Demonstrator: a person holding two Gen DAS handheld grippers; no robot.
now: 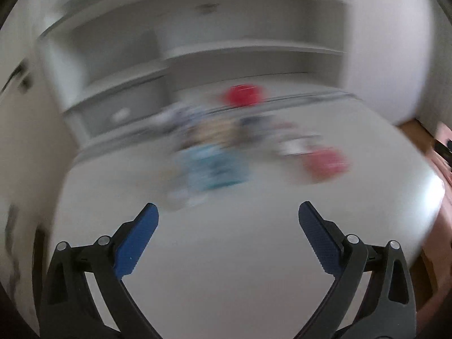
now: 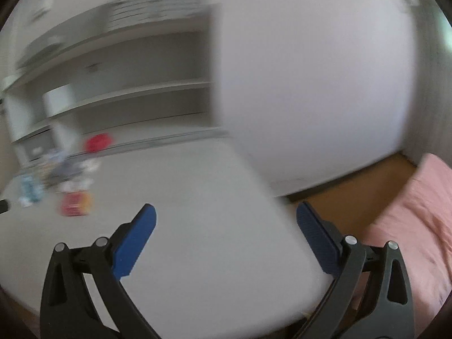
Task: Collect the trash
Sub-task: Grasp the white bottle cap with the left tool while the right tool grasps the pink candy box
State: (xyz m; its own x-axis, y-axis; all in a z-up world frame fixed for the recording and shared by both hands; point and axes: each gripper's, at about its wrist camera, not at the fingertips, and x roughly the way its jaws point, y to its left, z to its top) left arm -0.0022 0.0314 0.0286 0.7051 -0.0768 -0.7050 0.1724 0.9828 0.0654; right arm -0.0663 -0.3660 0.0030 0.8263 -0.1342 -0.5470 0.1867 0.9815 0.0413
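Observation:
Both views are smeared by motion. A blurred heap of trash lies on the white table (image 1: 226, 254): a light blue wrapper (image 1: 212, 166), a red packet (image 1: 325, 162), a white and dark wrapper (image 1: 293, 144) and a red round thing (image 1: 243, 94) at the far edge. My left gripper (image 1: 228, 212) hangs open above the table, short of the heap, with nothing between its blue pads. The right wrist view shows the same heap at far left, with the red packet (image 2: 75, 203) and blue wrapper (image 2: 28, 190). My right gripper (image 2: 226, 213) is open and empty over the table's right edge.
White shelving (image 1: 240, 50) stands behind the table against a white wall (image 2: 310, 84). To the right of the table (image 2: 197, 240) there is brown wooden floor (image 2: 353, 192) and pink bedding (image 2: 418, 212).

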